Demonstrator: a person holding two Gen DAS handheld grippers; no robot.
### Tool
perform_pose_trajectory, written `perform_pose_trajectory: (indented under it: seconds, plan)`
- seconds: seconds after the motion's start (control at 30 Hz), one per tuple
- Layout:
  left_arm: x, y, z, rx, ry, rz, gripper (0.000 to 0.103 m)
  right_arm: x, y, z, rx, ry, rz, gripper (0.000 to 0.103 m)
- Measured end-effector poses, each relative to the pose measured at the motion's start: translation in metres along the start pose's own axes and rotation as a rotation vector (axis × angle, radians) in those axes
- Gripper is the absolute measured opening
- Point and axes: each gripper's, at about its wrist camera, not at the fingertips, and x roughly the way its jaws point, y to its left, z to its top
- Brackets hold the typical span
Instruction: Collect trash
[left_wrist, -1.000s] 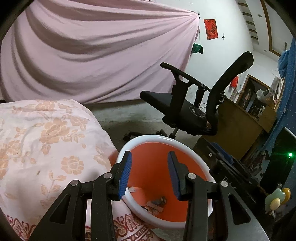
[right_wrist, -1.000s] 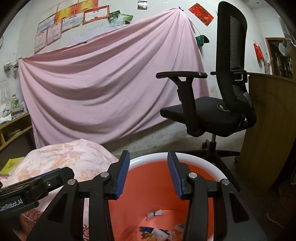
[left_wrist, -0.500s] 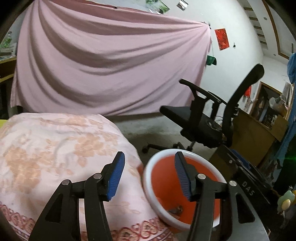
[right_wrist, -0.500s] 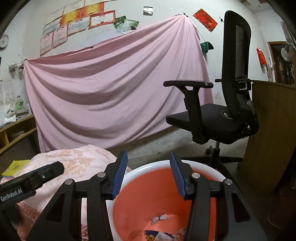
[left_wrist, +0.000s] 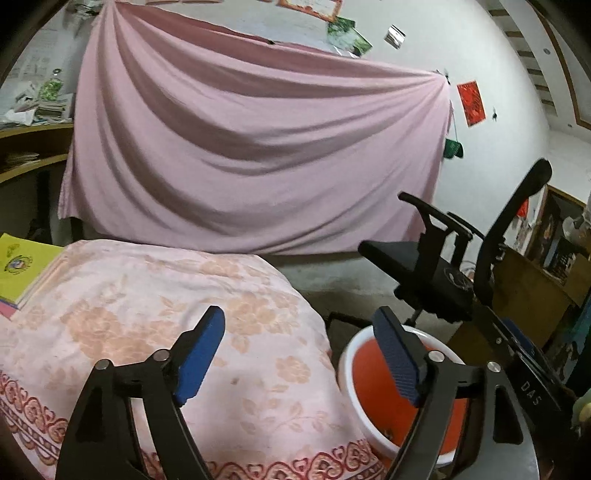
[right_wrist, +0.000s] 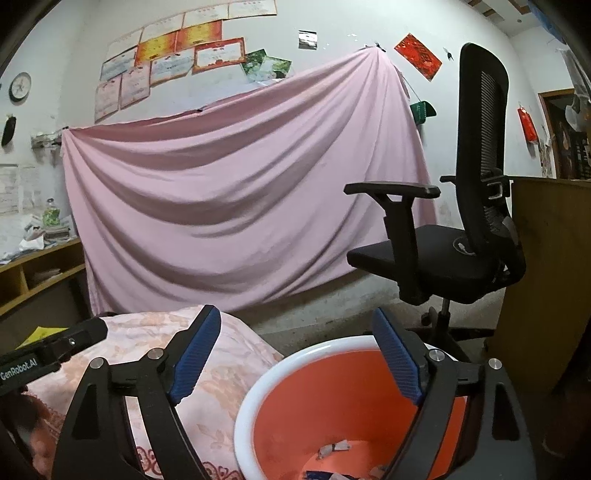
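**Floral-covered bed, bare floor, side shelf**

A bed under a pink floral bedspread (left_wrist: 192, 317) with a red patterned border fills the lower left. A yellow booklet (left_wrist: 22, 266) lies on its far left corner. Just beside the bed's right edge, an orange bin with a white rim (right_wrist: 255, 391) stands on the grey concrete floor (left_wrist: 332, 273), scraps of paper trash (right_wrist: 334, 448) in its bottom. A black office chair (right_wrist: 436, 258) stands on the floor behind it. A wooden shelf (right_wrist: 40, 258) at left carries stacked papers.

A pink sheet (right_wrist: 236, 192) hangs across the back wall, certificates (right_wrist: 173, 48) pinned above it. At two o'clock stands a black office chair (right_wrist: 461, 236), a wooden desk (right_wrist: 550, 280) just beside it. At nine o'clock, a floral bedspread (left_wrist: 155, 314) and a yellow book (left_wrist: 22, 266).
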Motion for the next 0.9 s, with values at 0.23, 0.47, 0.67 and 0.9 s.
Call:
perform_pose_trajectory:
  seconds: [0.23,0.47,0.67,0.9]
  plan:
    - [-0.012,0.014,-0.002,-0.026,-0.064,0.055,0.1,-0.005,0.009,0.002,0.003,-0.04,0.047,0.103]
    - [-0.025,0.023,-0.006,0.012,-0.128,0.121,0.101,-0.012,0.023,0.003,-0.02,-0.084,0.079,0.103]
    - [-0.044,0.032,-0.013,0.041,-0.164,0.171,0.101,-0.021,0.036,0.003,-0.029,-0.113,0.092,0.103]
    - [-0.064,0.04,-0.023,0.112,-0.19,0.231,0.101,-0.03,0.056,0.001,-0.064,-0.133,0.098,0.103]
